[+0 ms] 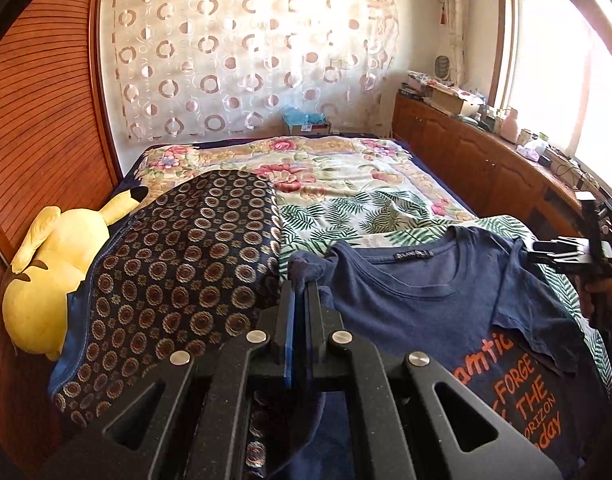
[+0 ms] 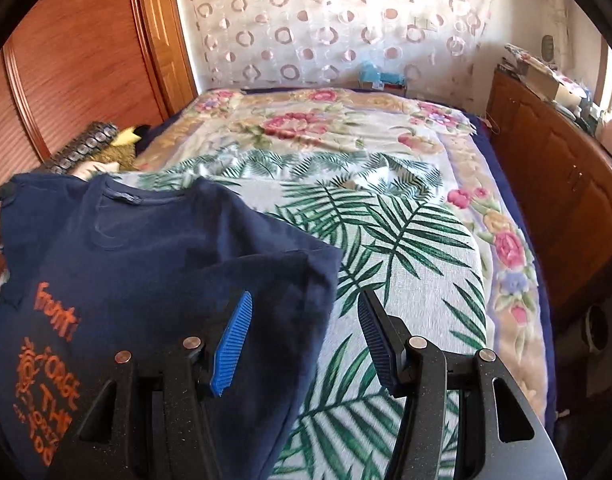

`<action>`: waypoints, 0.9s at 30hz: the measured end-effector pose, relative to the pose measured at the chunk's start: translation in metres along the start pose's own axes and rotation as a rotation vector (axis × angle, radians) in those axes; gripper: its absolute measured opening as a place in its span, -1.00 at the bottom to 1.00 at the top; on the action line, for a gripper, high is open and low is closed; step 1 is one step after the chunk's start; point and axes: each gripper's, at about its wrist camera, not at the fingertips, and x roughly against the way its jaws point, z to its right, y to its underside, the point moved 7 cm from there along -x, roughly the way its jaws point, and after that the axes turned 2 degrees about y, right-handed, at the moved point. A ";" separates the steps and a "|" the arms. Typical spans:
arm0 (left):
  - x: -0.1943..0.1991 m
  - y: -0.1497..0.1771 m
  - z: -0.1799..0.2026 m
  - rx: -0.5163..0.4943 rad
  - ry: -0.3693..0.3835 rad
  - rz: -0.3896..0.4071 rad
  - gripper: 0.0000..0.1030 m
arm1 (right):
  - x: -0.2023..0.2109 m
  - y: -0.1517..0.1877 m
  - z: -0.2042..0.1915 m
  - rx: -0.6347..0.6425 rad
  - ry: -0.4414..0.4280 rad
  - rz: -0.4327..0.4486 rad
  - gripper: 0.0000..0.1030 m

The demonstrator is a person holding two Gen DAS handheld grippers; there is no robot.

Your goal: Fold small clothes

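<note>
A navy T-shirt (image 1: 426,300) with orange lettering is held up over the bed, collar upward. My left gripper (image 1: 302,284) is shut on the shirt's left shoulder, with cloth bunched above the fingertips. In the right wrist view the shirt (image 2: 126,264) hangs at the left. My right gripper (image 2: 304,304) is open. Its left blue pad (image 2: 232,344) lies against the shirt's sleeve edge, and its right pad (image 2: 376,340) is over the bedspread. The right gripper also shows in the left wrist view (image 1: 562,252), by the shirt's right shoulder.
The bed carries a leaf-print sheet (image 2: 386,248) over a floral blanket (image 2: 306,124). A patterned dark pillow (image 1: 178,272) and a yellow plush toy (image 1: 46,280) lie at the left by the wooden wardrobe (image 1: 38,120). A cluttered wooden cabinet (image 1: 486,152) runs along the right.
</note>
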 end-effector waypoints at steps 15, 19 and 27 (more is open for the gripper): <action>0.030 0.032 0.025 -0.010 0.060 0.009 -0.91 | 0.001 -0.018 -0.031 0.102 -0.011 0.050 -0.88; 0.058 0.042 0.032 -0.021 0.068 0.037 -0.91 | 0.049 -0.017 -0.046 0.094 -0.044 0.181 -0.88; 0.122 0.075 0.025 0.015 0.069 0.104 -0.94 | 0.145 0.034 -0.071 0.139 -0.086 0.299 -0.88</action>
